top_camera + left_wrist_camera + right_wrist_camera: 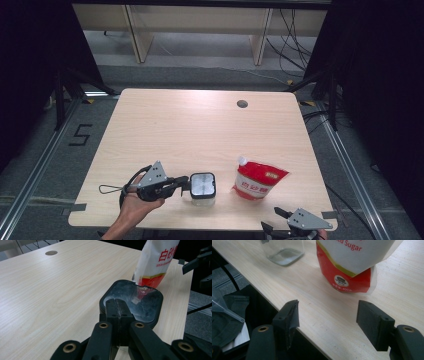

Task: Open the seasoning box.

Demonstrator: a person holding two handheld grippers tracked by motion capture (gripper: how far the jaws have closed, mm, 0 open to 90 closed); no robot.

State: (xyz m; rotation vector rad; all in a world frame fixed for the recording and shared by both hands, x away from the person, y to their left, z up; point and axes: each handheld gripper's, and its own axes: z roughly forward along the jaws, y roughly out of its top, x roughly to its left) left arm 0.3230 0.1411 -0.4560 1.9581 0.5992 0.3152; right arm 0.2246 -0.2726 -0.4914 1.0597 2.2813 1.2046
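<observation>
Two grippers wait: left gripper clenched on the jar rim, steadying it; right gripper gapes empty, next must grasp the sugar pouch

Far tabletop open — jar, sugar pouch near.

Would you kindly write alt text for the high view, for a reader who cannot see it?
On a pale wooden table, the left gripper, held in a hand, meets the black rim of a clear square jar. A red-and-white sugar pouch sits right of it, and the right gripper waits open at the near edge.
</observation>
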